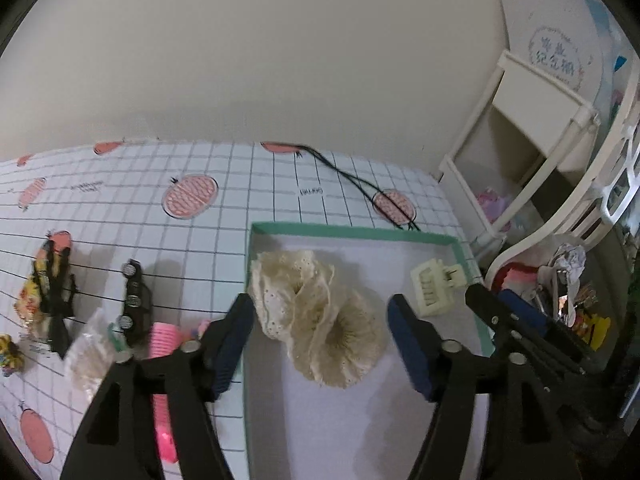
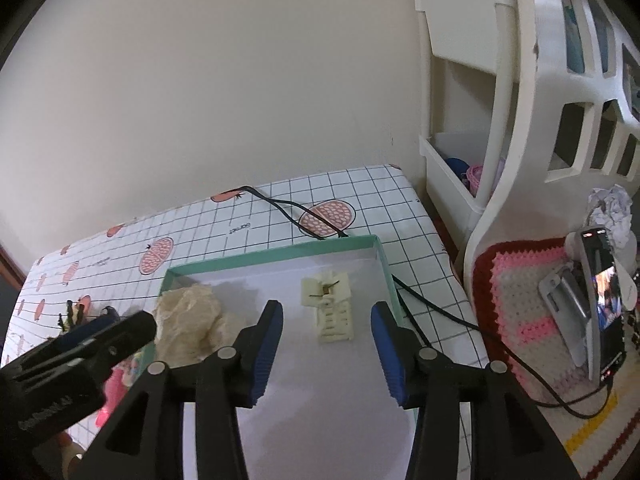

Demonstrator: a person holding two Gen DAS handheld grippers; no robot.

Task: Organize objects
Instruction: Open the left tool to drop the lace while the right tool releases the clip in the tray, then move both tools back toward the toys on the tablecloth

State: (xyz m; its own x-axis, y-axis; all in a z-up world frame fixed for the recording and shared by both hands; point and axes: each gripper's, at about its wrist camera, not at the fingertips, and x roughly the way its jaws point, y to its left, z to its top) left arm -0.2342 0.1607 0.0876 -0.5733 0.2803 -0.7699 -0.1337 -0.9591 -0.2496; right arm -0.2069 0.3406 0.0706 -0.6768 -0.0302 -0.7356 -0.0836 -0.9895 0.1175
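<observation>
Two grippers hang over a shallow green-rimmed box (image 1: 360, 233) that sits on a table covered with a grid-and-fruit patterned cloth (image 1: 160, 208). The left gripper (image 1: 322, 338) has its blue-padded fingers spread wide and grasps nothing; between and just beyond them lie two cream lace scrunchies (image 1: 316, 320), touching each other inside the box near its left wall. The right gripper (image 2: 327, 342) is also released, its fingers wide apart and empty. A cream claw clip (image 2: 332, 308) lies on the white floor of the box between those fingertips, a little beyond them and clear of both pads. In the left wrist view the same clip (image 1: 436, 286) sits toward the right wall of the box, apart from the scrunchies.

Outside the box, on the cloth to its left, several things lie scattered: a black hair clip (image 1: 134, 300), a pink ribbed roller (image 1: 164, 340) partly hidden by the left gripper, a black-and-yellow bow (image 1: 54, 284) and a pale lace piece (image 1: 88, 360). A black cable (image 2: 288, 210) runs across the far corner of the table and passes behind the box. To the right of the table stand a white shelf unit (image 2: 472, 80) and a pink crocheted mat (image 2: 524, 300) with a phone (image 2: 604, 304) propped on a stand.
</observation>
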